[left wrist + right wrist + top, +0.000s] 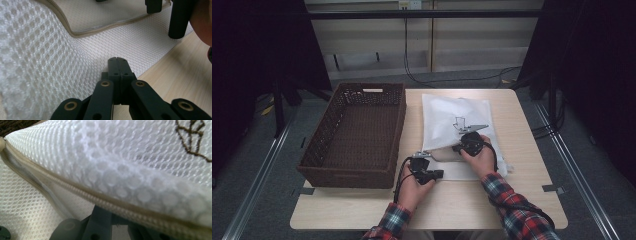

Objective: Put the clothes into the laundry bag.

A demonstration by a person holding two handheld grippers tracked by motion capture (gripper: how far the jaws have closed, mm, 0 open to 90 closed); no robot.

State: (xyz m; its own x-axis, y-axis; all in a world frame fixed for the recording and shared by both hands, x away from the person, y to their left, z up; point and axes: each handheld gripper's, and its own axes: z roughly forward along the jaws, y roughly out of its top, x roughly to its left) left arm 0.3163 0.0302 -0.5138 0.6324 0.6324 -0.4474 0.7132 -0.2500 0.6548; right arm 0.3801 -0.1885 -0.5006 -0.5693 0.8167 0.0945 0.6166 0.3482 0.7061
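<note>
From the high view, a white mesh laundry bag with a beige zipper [452, 125] lies flat on the pale wooden worktop [522, 165], just right of a dark brown woven basket [354, 132]. The bag's long side runs away from the person. The left claw [435, 174] sits at the bag's near left corner, and the right claw [458, 148] is on the bag's near edge, so both hands are right at it.

In the left gripper view, the left claw [117, 60] is pressed together, its tips touching the mesh with the bag [45, 62] lying ahead and to its left; whether it pinches a fold cannot be told.

In the right gripper view, the bag's top layer [140, 170] sits over the right claw, zipper edge just above it. The jaws are hidden under the mesh, and they are likely pressed shut on the top layer to lift the opening
</note>
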